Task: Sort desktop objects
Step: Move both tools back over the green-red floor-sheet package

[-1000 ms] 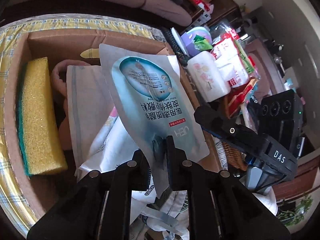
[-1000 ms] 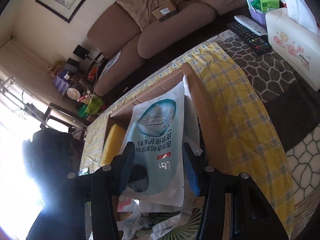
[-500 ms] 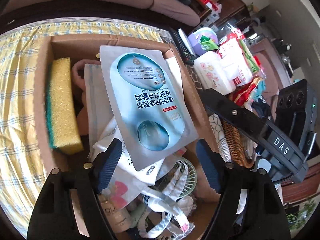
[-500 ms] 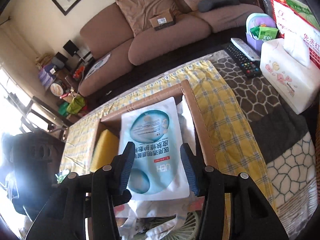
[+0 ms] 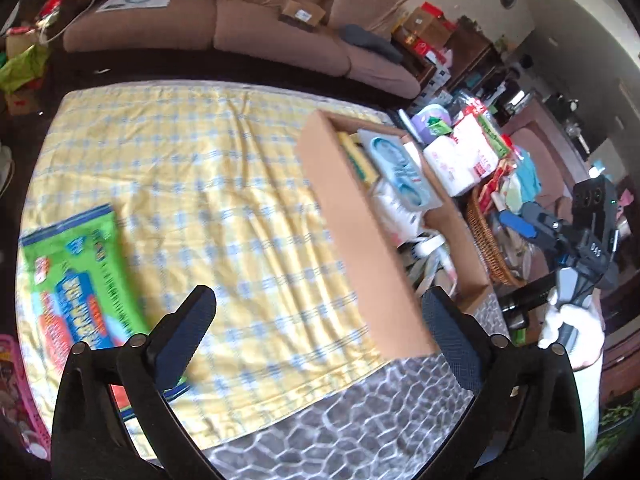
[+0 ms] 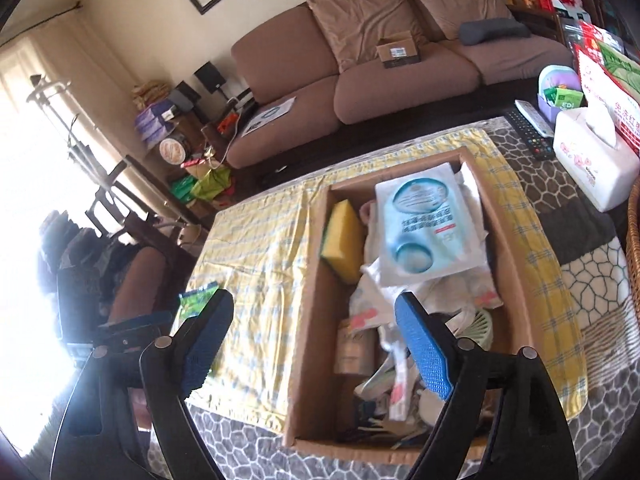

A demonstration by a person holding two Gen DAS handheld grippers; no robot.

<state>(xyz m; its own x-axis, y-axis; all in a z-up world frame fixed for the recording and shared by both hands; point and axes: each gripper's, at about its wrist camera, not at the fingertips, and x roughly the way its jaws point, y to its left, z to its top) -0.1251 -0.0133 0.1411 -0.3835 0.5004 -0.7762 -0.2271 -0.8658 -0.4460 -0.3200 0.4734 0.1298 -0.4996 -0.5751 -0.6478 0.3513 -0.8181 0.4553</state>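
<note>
While both claws hang spread apart with nothing between their pads, the table (image 5: 224,184) under its yellow checked cloth carries the things in a row. Farthest left, near the cloth's edge, lies a green snack packet (image 5: 76,276) with blue and orange print, flat on the cloth and partly behind the left claw (image 5: 320,340). That claw hovers over bare cloth — its left finger above the packet's corner, its right one in front of the near corner of the cardboard box (image 5: 360,224).

The box stands to the right of the packet, well apart from it, and is full. Inside, against its left wall, a yellow sponge (image 6: 344,240) stands on edge; just beside it a pale blue face-mask sachet (image 6: 424,228) lies flat on top of crumpled white bags, tilted slightly, with a small green fan (image 6: 482,326) lower down among the clutter. The right claw (image 6: 320,348) hangs above the box's near left wall.

Further right, off the checked cloth, a white tissue box (image 6: 596,164) sits beside a dark remote control (image 6: 528,132) — and a wicker basket (image 5: 486,240) stands just beside the cardboard box.
</note>
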